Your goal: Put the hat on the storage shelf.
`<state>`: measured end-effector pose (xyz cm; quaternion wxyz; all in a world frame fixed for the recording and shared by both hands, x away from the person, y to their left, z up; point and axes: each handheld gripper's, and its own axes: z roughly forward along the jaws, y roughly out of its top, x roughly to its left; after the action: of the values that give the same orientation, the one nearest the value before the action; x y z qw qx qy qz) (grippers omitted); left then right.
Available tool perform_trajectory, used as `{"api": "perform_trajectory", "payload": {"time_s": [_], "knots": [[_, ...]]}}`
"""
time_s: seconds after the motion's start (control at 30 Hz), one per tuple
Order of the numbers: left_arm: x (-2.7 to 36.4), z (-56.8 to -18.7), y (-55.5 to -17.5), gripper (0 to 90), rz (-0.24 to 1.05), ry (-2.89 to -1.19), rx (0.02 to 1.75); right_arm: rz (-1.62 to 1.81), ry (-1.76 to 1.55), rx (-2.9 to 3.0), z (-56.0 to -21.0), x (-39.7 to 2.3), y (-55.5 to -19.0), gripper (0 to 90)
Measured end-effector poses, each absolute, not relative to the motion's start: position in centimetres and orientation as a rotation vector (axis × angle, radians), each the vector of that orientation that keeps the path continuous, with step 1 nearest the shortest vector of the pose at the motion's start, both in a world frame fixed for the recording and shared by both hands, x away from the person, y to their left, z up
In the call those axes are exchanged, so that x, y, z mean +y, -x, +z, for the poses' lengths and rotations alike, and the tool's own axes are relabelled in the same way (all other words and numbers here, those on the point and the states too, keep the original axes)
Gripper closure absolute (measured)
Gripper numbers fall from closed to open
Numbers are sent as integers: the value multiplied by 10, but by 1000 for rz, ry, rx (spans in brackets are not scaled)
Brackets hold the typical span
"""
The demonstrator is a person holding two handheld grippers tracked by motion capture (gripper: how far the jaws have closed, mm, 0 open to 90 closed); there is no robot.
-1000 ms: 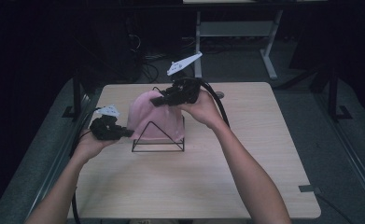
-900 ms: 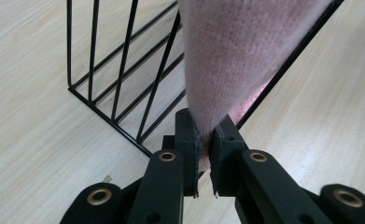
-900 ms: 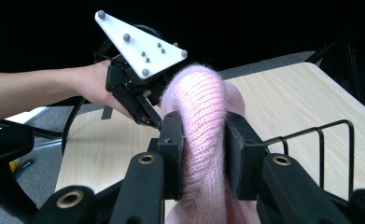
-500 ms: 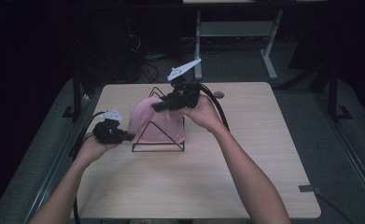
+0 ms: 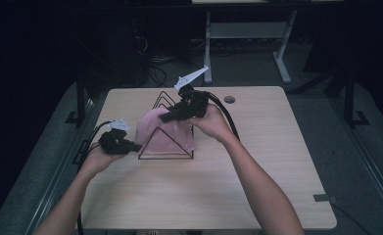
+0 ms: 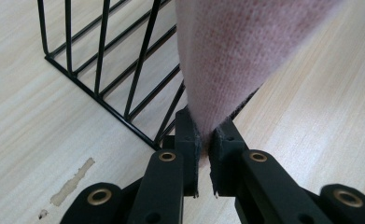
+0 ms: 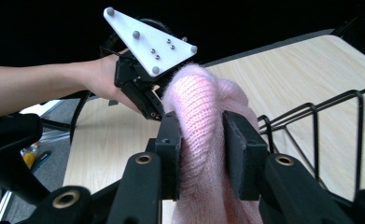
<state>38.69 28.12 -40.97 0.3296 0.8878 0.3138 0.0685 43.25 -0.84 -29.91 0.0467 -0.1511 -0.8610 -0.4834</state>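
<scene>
So you work over the wooden table (image 5: 257, 196), where the black wire rack (image 5: 165, 147) stands toward your left of the middle, its triangular frames upright so something can hang over their peaks. Draped over that rack is the pink knitted cloth (image 5: 162, 132), which sits on the near frames and falls down both sides; it is stretched rather than slack because you hold it at two ends. Above the rack's far side, your right gripper (image 7: 201, 140) has its jaws clamped on a thick bunched fold of the cloth, though they have just been opening a little with the knit between them, which suggests you are about to let that end settle onto the wire. Just beside the rack's left foot, your left gripper (image 6: 204, 140) has its jaws pinched tight on a thin corner of the cloth, apparently to keep the edge low and taut.
</scene>
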Motion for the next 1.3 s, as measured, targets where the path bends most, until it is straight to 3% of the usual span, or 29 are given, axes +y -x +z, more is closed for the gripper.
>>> {"api": "perform_trajectory", "payload": {"time_s": [0.77, 1.0, 1.3], "knots": [[291, -424, -377, 817, 170, -2347, 865, -1517, 471, -2584, -308, -15, -424, 590], [292, -426, -377, 720, 157, -2345, 862, -1586, 524, -2556, -306, -34, -418, 446], [298, -421, -373, 651, 174, -2330, 865, -1633, 614, -2563, -307, -66, -410, 357]]}}
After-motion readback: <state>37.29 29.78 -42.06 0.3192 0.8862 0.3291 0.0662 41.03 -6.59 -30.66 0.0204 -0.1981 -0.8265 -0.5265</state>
